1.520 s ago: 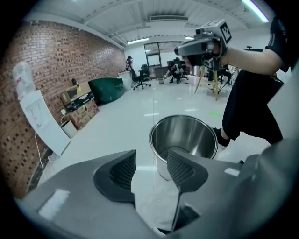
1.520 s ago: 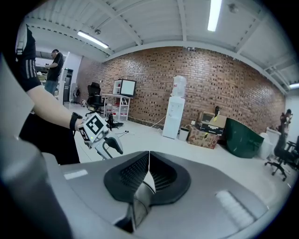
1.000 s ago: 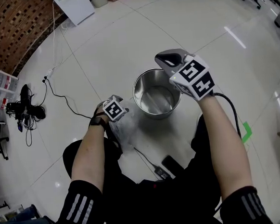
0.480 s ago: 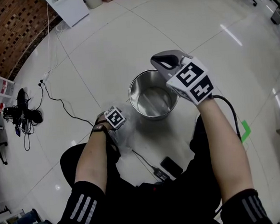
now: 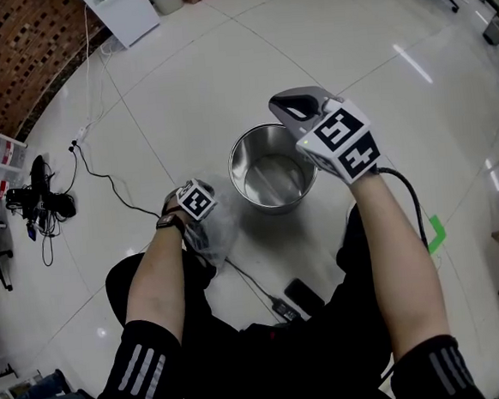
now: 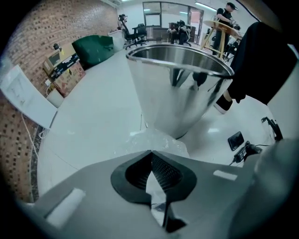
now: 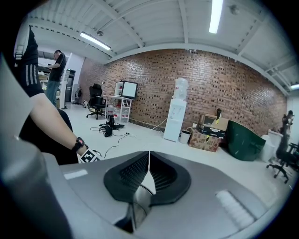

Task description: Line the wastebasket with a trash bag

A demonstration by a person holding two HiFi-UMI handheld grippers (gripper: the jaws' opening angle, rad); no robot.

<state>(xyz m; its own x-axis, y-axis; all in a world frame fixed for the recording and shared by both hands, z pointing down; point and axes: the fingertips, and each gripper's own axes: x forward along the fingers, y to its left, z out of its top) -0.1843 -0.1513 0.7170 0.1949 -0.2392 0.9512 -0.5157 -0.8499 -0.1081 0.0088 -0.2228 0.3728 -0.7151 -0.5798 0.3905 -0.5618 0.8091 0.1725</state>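
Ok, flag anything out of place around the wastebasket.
Nothing is spilled or damaged. The wastebasket stands upright, unlined; the trash bag lies crumpled on the floor beside it, where the left gripper has just closed its jaws on it.

The black short sleeves (image 5: 144, 366) at the lower corners of the head view each carry white stripes. Black trousers (image 5: 270, 348) fill the bottom centre, and a black wristband (image 5: 170, 219) rings the left wrist. The left gripper (image 6: 150, 163) and right gripper (image 7: 148, 163) are grey moulded shells with black ribbed pads. Each bears a white marker cube (image 5: 341, 140) printed with black squares. A black cable (image 5: 415, 203) trails from the right one. The left gripper's jaws have just been closing, with a crumpled clear plastic trash bag (image 6: 156, 140) between them.
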